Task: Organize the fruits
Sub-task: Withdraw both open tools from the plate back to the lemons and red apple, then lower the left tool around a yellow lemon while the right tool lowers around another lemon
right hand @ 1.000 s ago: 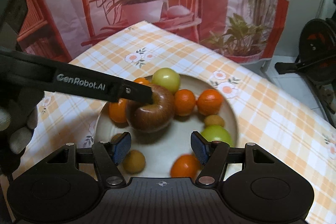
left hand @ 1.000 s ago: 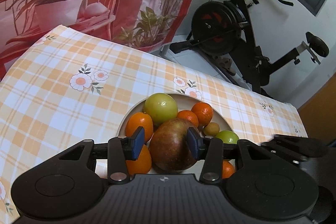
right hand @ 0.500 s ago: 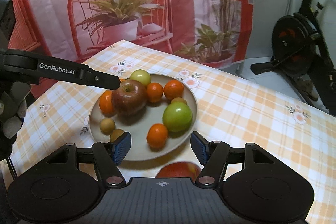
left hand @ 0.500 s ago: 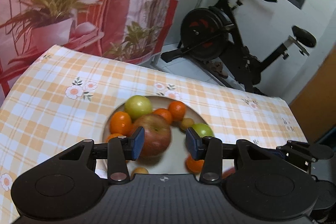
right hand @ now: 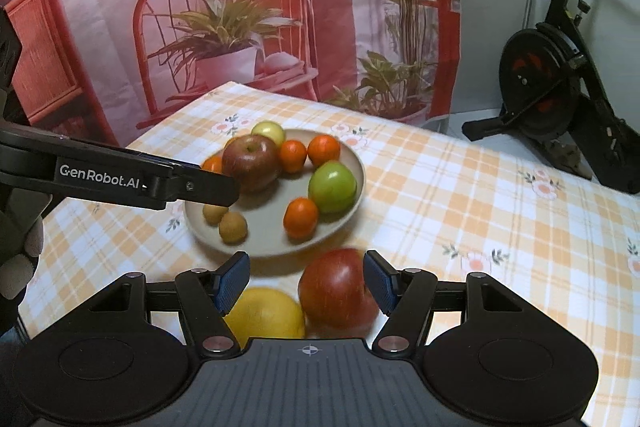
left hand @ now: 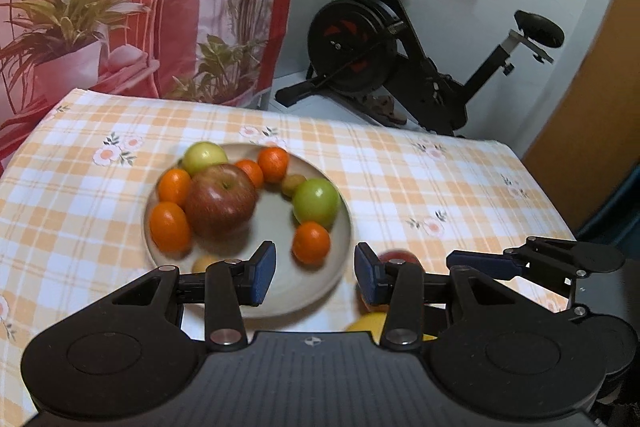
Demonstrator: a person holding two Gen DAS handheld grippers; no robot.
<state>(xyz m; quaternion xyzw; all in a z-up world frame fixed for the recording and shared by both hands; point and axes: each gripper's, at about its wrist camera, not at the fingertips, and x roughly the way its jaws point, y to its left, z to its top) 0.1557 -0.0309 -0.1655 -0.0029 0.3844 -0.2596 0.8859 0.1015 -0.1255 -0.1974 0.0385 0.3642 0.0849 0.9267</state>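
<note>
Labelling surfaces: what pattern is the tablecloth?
Tablecloth: orange-and-white plaid with small flower prints. Clearest in the right wrist view.

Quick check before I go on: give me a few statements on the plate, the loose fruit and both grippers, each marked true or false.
1. A red apple lies on the plate. True.
2. The left gripper holds an orange. False: its jaws are empty.
3. A second red apple lies on the tablecloth, off the plate. True.
4. The yellow fruit lies on the plate. False: it lies on the cloth beside that apple.
5. The right gripper grips the green apple. False: it holds nothing.
</note>
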